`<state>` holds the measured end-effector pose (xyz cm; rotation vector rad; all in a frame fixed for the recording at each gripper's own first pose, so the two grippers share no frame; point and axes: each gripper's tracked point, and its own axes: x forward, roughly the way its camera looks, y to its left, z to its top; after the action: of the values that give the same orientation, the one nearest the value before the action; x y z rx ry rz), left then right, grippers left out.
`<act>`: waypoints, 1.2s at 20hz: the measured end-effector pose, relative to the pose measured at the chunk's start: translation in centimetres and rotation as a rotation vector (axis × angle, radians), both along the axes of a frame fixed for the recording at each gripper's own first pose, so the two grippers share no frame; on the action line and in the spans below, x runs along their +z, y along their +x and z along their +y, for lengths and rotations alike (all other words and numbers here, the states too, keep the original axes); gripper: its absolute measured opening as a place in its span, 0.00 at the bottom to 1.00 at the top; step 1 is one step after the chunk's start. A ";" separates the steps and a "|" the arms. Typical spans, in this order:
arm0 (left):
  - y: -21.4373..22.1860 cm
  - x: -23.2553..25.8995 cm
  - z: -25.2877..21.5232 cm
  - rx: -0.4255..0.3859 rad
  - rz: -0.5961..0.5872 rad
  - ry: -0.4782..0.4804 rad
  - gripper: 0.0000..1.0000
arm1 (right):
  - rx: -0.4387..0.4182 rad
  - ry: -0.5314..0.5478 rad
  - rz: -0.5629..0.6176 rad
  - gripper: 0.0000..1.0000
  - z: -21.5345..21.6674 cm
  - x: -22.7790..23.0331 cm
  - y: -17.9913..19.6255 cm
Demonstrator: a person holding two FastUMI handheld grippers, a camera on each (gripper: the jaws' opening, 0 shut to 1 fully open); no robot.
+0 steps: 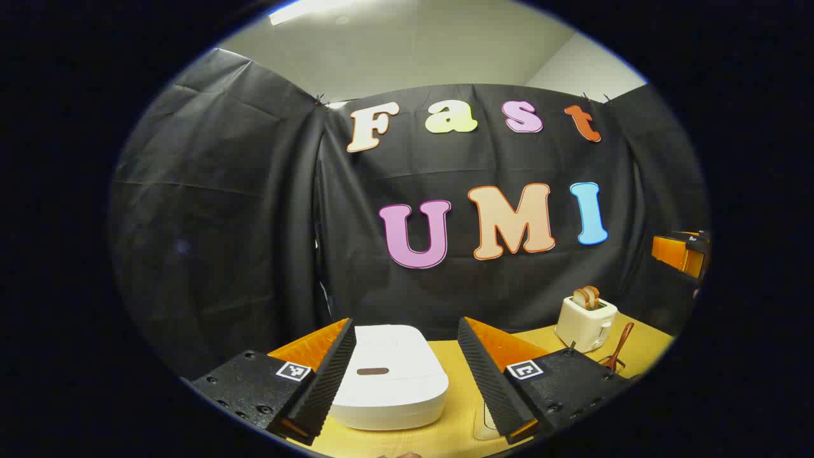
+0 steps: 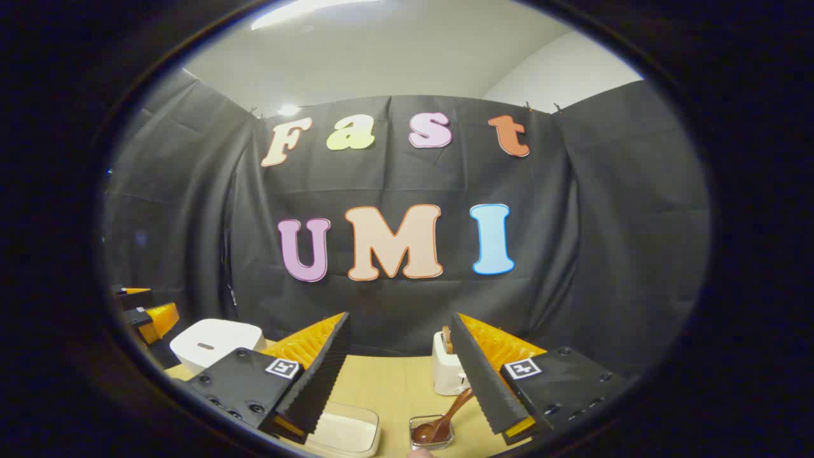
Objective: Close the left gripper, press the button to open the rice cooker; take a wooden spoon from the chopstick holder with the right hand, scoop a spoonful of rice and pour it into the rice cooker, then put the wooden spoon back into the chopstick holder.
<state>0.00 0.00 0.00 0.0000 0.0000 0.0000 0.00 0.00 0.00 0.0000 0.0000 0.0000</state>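
While both tongs gape, white rice cooker point(image 1: 389, 375) lid down; wooden spoon point(image 2: 442, 420) leans in holder point(image 2: 432, 439).

A white toaster point(image 1: 585, 323) holding 2 bread slices point(image 1: 587, 296) stands on the wooden table point(image 1: 458, 356).

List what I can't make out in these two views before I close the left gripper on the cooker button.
- Rice cooker, left gripper view: left side hidden behind the gripper's own finger.
- Rice container, right gripper view: cut by the bottom edge and a finger; contents unclear.
- Wooden spoon, right gripper view: its holder is tiny, cropped at the bottom edge.
- Toaster, right gripper view: half hidden behind a finger.
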 end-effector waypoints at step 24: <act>0.3 0.3 0.3 0.029 -0.022 0.000 0.95 | 0.017 -0.006 0.013 1.00 0.5 -0.7 0.3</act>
<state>0.26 0.31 0.27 -0.0001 -0.0223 0.0286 0.27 0.46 -0.67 -0.0057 0.0126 0.0174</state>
